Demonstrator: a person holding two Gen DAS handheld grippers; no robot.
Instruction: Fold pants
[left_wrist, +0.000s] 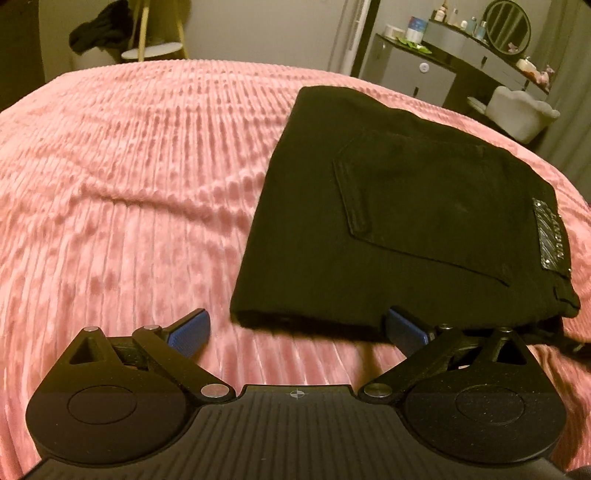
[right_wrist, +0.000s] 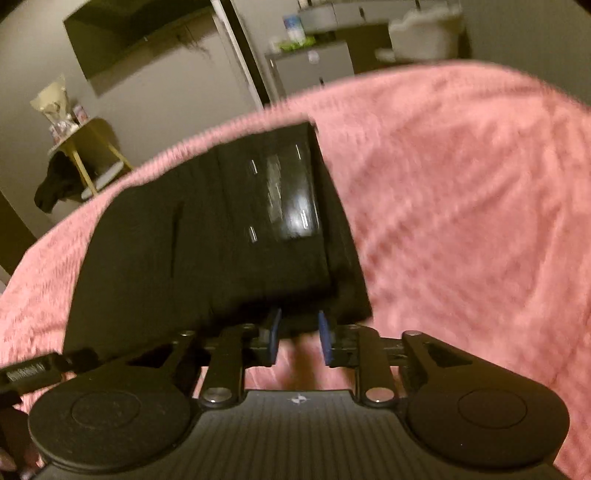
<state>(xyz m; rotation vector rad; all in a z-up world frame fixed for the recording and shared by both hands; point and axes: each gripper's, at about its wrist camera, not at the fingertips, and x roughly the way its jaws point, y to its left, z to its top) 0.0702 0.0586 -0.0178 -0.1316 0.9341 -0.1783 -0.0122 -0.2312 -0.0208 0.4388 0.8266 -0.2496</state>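
Note:
Black pants (left_wrist: 388, 229) lie folded into a compact rectangle on the pink bedspread (left_wrist: 129, 184), back pocket and shiny waistband patch facing up. My left gripper (left_wrist: 299, 325) is open wide just in front of the fold's near edge, holding nothing; its right pad (left_wrist: 404, 330) touches or sits just under that edge. In the right wrist view the pants (right_wrist: 221, 240) show blurred. My right gripper (right_wrist: 300, 334) is partly open at their near edge, jaws apart with no cloth visibly pinched between them.
The ribbed pink bedspread (right_wrist: 461, 203) covers the whole bed around the pants. Beyond the bed stand a grey dresser (left_wrist: 417, 70) with bottles and a round mirror, a white chair (left_wrist: 517, 110), and a small round side table with dark clothing (left_wrist: 99, 29) draped on it.

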